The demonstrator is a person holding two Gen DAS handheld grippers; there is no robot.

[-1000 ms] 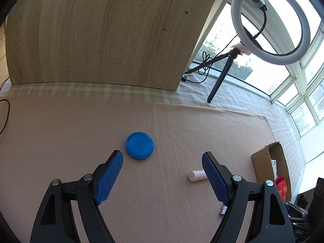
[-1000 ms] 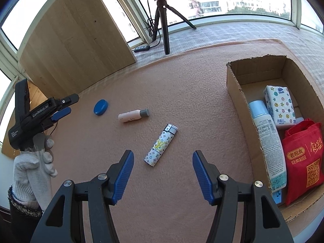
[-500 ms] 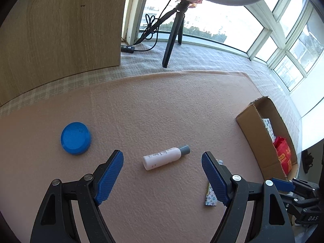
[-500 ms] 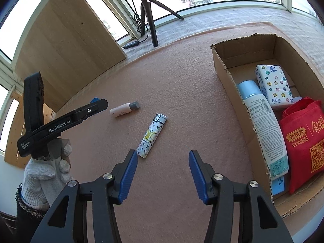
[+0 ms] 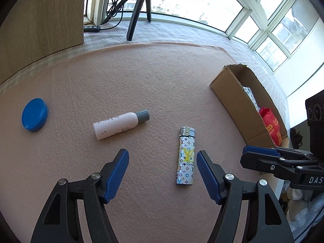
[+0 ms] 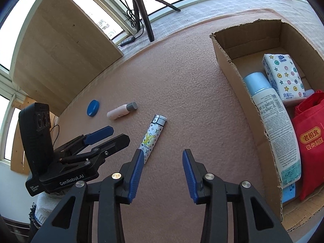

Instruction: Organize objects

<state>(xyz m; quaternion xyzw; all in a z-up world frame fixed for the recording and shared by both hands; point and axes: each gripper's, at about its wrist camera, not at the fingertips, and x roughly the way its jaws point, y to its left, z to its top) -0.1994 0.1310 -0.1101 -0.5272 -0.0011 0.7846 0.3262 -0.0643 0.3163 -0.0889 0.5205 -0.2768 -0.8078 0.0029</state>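
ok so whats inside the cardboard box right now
In the cardboard box: a star-patterned tissue pack, a white bottle with a pale blue cap lying along the left wall, and a red bag. Something white peeks out between pack and bag; whatever lies under them is hidden.

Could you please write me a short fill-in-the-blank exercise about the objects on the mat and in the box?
1. The small white bottle lying on the mat has a ____ cap.
2. The round lid left of that bottle is ____.
3. The patterned lighter lies on the mat, outside the cardboard ____.
4. Both the left gripper and the right gripper are open and hold ____.

Missing words: grey; blue; box; nothing
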